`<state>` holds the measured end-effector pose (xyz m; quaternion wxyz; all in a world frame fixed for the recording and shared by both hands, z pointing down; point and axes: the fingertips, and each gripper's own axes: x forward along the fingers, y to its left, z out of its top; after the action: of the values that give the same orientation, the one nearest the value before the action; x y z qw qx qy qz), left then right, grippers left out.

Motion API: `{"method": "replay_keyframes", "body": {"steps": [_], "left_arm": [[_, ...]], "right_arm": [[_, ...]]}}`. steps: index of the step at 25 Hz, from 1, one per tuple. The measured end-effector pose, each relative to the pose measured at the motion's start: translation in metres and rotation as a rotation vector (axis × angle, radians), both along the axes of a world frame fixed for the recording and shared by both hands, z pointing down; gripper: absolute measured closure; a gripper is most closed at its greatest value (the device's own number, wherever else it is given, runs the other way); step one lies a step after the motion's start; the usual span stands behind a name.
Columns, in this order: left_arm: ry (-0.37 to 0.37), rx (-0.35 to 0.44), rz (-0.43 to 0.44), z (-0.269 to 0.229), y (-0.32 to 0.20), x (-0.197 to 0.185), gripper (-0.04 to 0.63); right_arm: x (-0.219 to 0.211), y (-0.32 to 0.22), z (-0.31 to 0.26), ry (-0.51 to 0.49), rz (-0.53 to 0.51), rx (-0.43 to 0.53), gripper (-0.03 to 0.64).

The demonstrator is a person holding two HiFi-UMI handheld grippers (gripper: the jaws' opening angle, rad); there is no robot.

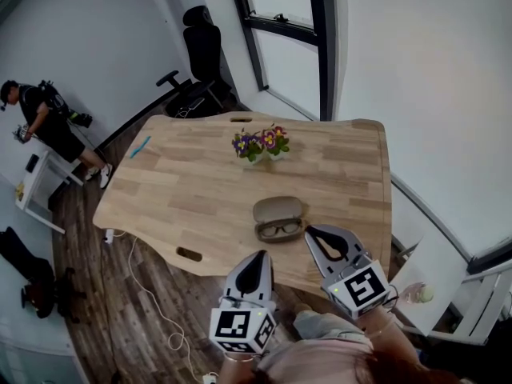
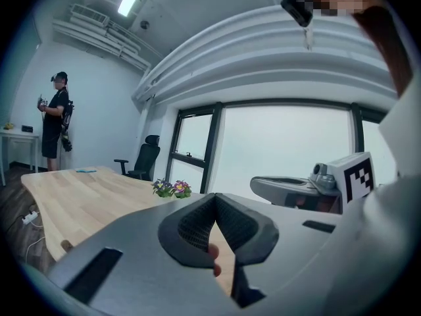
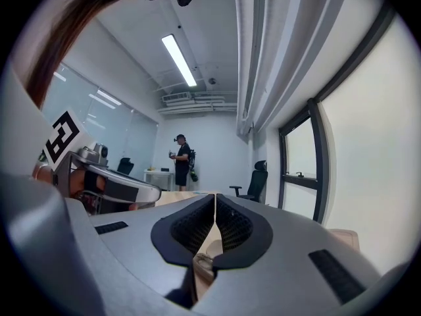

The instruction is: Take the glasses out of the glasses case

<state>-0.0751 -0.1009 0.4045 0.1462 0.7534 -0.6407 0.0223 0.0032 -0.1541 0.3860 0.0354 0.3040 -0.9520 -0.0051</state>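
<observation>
**Desk:** What is in the glasses case?

**Operator:** I see it lying open on the table, with its lid folded back on the far side. 1 pair of dark-framed glasses lies in the nearer half, lenses up.

**Desk:** And your jaws?

**Operator:** Both pairs are closed tip to tip and hold nothing. My left gripper hangs on the near side of the case, slightly left of it. My right gripper has its tips just beside the case's right end. I cannot tell whether they touch it.

**Desk:** How much room do I have around the case?

**Operator:** The table's near edge runs close behind the case on my side, and both grippers reach in across it. The right edge of the table is also near the case. To the left of the case and beyond it I have wide bare wood.

**Desk:** Anything in the way?

**Operator:** 1 flower pot stands beyond the case, well apart from it. A thin blue item lies far to the case's left, by the table's far corner. Off the table, a white cable trails over the floor left of the case. An office chair stands past the flower pot by the window. A person stands far left at a white desk.
</observation>
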Motion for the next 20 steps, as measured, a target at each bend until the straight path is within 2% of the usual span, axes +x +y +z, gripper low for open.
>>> {"method": "replay_keyframes", "body": {"steps": [12,20], "left_arm": [[0.017,-0.029,-0.060,0.024,-0.019,-0.015,0.595],[0.018,-0.047,-0.065,0.033,-0.022,-0.022,0.595]], "right_arm": [[-0.019,-0.026,0.024,0.075,-0.100,-0.015,0.615],[-0.028,-0.033,0.048,0.146,-0.143,-0.028,0.615]]}}
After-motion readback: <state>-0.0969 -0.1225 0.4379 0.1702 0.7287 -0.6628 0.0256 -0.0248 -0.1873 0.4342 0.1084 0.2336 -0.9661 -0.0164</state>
